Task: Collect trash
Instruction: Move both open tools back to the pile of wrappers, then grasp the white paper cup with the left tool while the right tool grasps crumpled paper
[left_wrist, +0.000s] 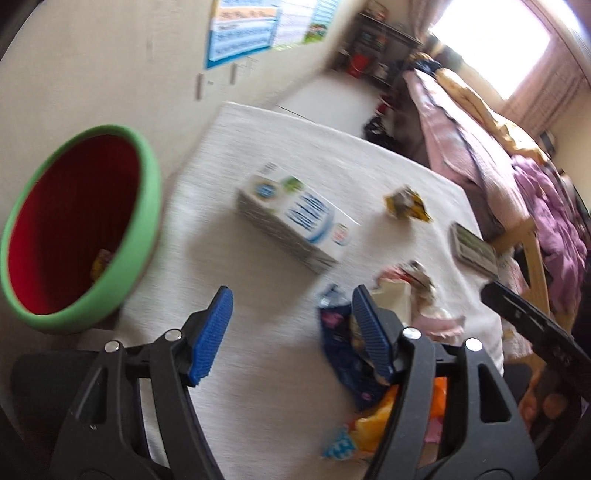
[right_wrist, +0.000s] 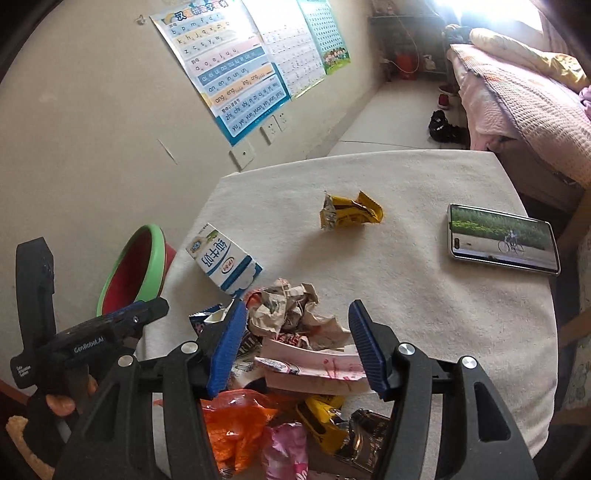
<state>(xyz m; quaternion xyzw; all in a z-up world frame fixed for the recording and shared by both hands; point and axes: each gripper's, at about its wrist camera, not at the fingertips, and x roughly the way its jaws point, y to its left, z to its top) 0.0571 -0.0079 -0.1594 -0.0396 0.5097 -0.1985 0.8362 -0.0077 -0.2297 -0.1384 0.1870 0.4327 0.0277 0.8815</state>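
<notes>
Two handheld grippers over a white cloth-covered tabletop (right_wrist: 424, 295) strewn with trash. Left gripper (left_wrist: 291, 328): blue-padded jaws standing apart, nothing between them but bare cloth, right pad beside a dark blue wrapper (left_wrist: 343, 354) without pressing on it. Right gripper (right_wrist: 295, 343): jaws likewise apart, hanging over a heap of litter at the near edge, gripping nothing; whether the pads touch the heap cannot be told. In that heap: crumpled paper (right_wrist: 291, 310), a flattened pink-and-white carton (right_wrist: 314, 369), an orange plastic bag (right_wrist: 236, 424), a pink wrapper (right_wrist: 288, 454), a yellow wrapper (right_wrist: 321, 421) and a shiny dark wrapper (right_wrist: 365, 439). Just beyond the heap, toward the left edge, a blue-and-white milk carton (right_wrist: 225, 262) lying on its side. Near the middle of the tabletop, well apart from the rest, a crumpled yellow snack wrapper (right_wrist: 351, 212). At the right edge, a phone (right_wrist: 502, 240) lying flat, screen lit with a cyclist on a road. Beside the left edge and off the tabletop, a bin with a green rim and red inside (left_wrist: 81, 229), a small piece of trash at its bottom. In the right wrist view, lower left corner, the left gripper's black body held by a hand (right_wrist: 59, 404). On the wall behind, alphabet posters (right_wrist: 229, 70); to the right, a bed with pink bedding (right_wrist: 524, 107).
</notes>
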